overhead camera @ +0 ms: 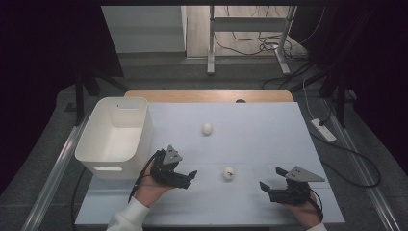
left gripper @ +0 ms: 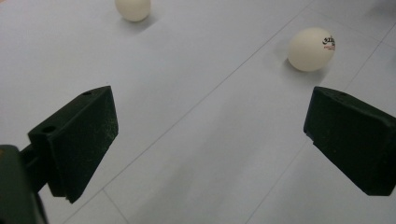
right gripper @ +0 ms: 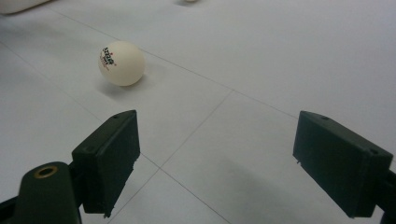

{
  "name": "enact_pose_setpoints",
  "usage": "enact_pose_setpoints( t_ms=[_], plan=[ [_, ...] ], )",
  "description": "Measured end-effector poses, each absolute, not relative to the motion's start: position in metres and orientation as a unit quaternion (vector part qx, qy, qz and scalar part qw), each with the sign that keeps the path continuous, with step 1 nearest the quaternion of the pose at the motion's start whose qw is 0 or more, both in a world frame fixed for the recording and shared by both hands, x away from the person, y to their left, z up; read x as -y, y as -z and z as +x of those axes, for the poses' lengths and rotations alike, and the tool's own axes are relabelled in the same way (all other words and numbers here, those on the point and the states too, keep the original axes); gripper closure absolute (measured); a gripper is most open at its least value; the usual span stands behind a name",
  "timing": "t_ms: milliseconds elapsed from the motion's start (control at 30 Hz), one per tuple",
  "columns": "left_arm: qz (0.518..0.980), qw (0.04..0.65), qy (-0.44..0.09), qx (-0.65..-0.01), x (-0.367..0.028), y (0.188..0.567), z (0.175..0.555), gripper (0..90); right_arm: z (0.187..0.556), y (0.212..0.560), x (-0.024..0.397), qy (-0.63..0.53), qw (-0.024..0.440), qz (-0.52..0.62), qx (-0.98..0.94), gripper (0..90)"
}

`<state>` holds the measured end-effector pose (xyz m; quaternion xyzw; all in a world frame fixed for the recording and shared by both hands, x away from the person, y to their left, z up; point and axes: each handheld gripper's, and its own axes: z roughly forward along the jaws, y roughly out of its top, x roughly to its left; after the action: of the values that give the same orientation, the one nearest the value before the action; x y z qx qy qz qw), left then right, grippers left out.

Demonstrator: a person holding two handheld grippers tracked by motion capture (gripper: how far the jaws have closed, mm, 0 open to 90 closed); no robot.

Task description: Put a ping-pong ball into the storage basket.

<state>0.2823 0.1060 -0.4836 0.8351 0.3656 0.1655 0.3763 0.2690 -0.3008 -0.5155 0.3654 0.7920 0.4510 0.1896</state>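
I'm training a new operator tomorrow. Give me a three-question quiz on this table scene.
1. How many balls lie on the table?
2. True or false: the left gripper is shut on a ball.
3. Which ball lies between the two grippers: A) the printed ball, B) the far ball?

Key:
1. Two, both outside the white bin.
2. False: its jaws stand open and hold nothing, like those of the right gripper.
3. A.

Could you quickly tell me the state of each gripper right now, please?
Left gripper: open, holding nothing.
Right gripper: open, holding nothing.
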Motion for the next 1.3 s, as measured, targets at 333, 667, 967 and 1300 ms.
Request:
enact_pose_setpoints(
  t_ms=[333,667,967,1300],
  plan=[
    [0.840,0.366,-0.148,-0.371,-0.101,0.481,0.298,4.0,0.270,0.516,0.301,-0.447,0.192,0.365,-0.794,14.7],
    [0.834,0.369,-0.127,-0.391,-0.103,0.484,0.311,4.2,0.270,0.516,0.300,-0.442,0.196,0.371,-0.793,14.7],
    [0.832,0.365,-0.124,-0.398,-0.100,0.486,0.323,4.6,0.269,0.517,0.301,-0.440,0.198,0.372,-0.793,14.7],
    [0.832,0.360,-0.128,-0.402,-0.097,0.485,0.330,4.6,0.269,0.517,0.301,-0.440,0.198,0.373,-0.792,14.7]
  ],
)
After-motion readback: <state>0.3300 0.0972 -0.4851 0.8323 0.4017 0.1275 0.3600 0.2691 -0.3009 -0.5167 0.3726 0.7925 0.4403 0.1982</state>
